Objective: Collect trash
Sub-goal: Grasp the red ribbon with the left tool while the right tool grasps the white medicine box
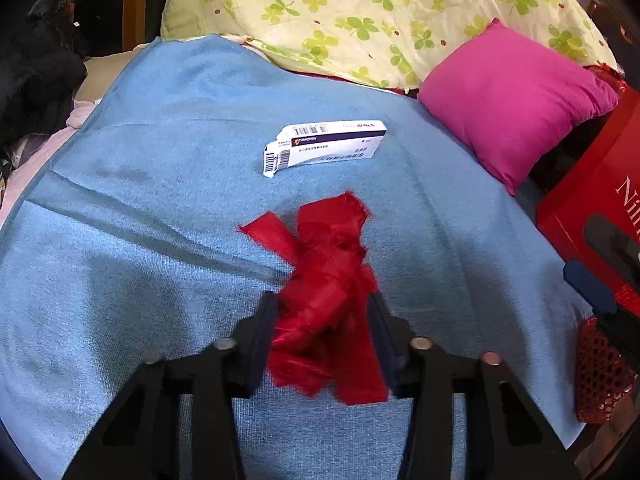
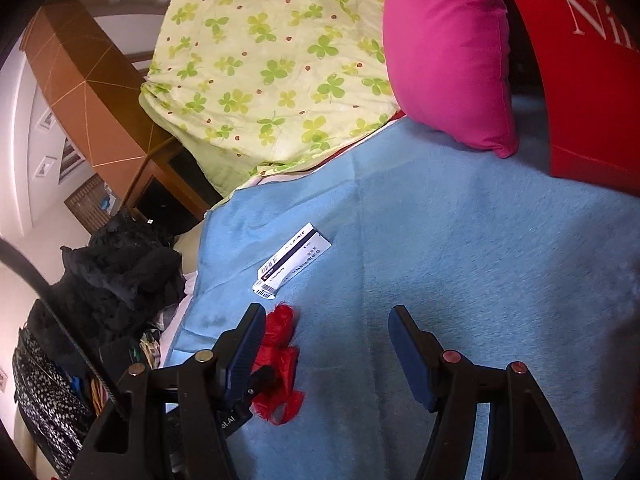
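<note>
A crumpled red ribbon scrap (image 1: 328,280) lies on the blue blanket (image 1: 140,240). My left gripper (image 1: 323,300) has its two fingers on either side of the ribbon's near part, closed against it. The ribbon also shows in the right wrist view (image 2: 280,360), partly hidden behind my right gripper's left finger. A small white medicine box (image 1: 324,146) lies flat on the blanket beyond the ribbon; it shows in the right wrist view too (image 2: 294,262). My right gripper (image 2: 326,314) is open and empty above the blanket, to the right of the ribbon.
A pink cushion (image 1: 516,100) and a green clover-print quilt (image 1: 380,12) lie at the back. A red box (image 1: 596,208) stands at the right edge. A pile of black clothes (image 2: 120,272) sits off the blanket's left edge, by wooden furniture (image 2: 92,92).
</note>
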Tool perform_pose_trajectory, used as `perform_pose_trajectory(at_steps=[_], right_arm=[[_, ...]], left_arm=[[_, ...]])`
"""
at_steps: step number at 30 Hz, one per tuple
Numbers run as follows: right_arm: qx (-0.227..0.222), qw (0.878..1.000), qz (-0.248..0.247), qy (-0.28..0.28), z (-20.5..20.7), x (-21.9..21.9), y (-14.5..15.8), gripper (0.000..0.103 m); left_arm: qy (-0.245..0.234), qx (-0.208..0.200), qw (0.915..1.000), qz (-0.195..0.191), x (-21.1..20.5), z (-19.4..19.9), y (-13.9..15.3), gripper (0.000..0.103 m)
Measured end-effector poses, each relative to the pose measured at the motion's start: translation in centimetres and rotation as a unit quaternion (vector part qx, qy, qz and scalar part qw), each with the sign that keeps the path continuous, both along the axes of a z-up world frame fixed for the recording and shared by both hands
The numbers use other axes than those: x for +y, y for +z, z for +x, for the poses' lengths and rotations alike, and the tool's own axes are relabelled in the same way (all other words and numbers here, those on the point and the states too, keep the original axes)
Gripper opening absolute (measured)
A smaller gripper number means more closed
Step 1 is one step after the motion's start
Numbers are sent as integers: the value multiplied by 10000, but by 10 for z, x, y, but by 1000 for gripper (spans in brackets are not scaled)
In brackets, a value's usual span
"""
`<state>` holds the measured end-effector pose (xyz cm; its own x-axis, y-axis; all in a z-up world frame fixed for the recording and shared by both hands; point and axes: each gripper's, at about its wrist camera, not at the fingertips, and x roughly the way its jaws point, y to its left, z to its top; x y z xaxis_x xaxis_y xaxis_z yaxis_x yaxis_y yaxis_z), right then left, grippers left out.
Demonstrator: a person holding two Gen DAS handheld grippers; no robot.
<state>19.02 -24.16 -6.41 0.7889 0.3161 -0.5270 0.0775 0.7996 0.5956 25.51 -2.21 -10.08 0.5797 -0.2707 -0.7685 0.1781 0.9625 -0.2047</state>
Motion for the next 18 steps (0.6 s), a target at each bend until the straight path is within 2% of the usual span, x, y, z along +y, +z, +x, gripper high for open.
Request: perform_pose_trajectory(at_steps=[1,5,11,18], right_arm=[[4,10000,20,1,1,1,-1,68],[23,10000,62,71,8,8,-3,68],[37,9995,213,238,17,22,-6,68],[235,9981,408,394,41,41,-16,68]], left_arm=[[0,20,10000,-18,1,1,-1,27],[66,27,9999,-156,10,0,1,23],[114,-134,9998,-78,26,-7,11,21],[442,-226,9987,-89,61,-10,20,21]])
